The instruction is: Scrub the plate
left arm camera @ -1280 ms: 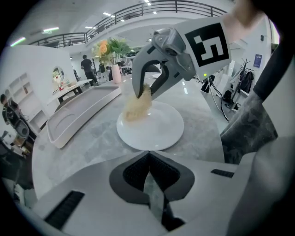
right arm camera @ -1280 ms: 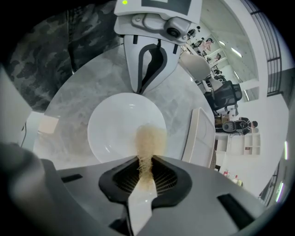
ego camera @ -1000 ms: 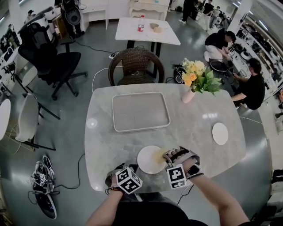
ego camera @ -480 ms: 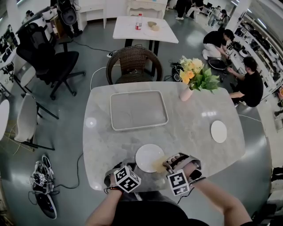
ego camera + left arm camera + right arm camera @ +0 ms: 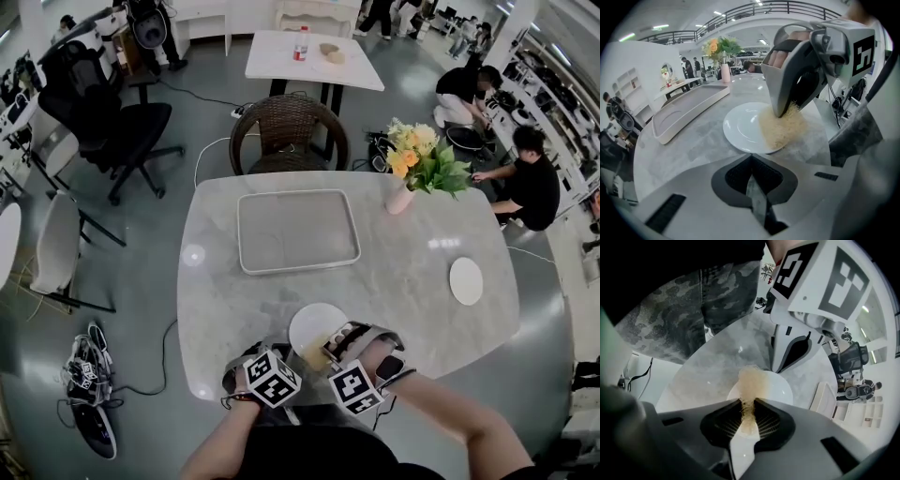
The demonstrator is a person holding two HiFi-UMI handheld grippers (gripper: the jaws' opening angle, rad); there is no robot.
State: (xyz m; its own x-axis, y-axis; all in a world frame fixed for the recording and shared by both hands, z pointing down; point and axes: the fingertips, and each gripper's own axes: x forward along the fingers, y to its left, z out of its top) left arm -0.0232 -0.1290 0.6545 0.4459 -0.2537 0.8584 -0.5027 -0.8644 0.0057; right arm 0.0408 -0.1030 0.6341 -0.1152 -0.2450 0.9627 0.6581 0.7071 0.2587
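Observation:
A white plate [image 5: 315, 322] lies near the front edge of the marble table [image 5: 412, 272]. My right gripper [image 5: 747, 405] is shut on a tan fibrous scrubber [image 5: 751, 379], which is pressed onto the plate's [image 5: 782, 386] near part. In the left gripper view the scrubber [image 5: 783, 127] covers the right side of the plate [image 5: 740, 125] and spills over its rim. My left gripper [image 5: 751, 163] is shut with nothing in it, and its tips sit just short of the plate's near rim. From the right gripper view, the left gripper [image 5: 776, 369] points down at the plate's edge.
A pale rectangular tray [image 5: 298, 232] lies at the table's middle back. A vase of flowers [image 5: 418, 161] stands back right, and a small white disc [image 5: 466, 280] lies at the right. A wicker chair [image 5: 289, 131] is behind the table. People crouch at far right.
My right gripper has slid the scrubber leftward, from the plate's right edge to its near middle, closer to the left gripper. The left gripper has barely moved.

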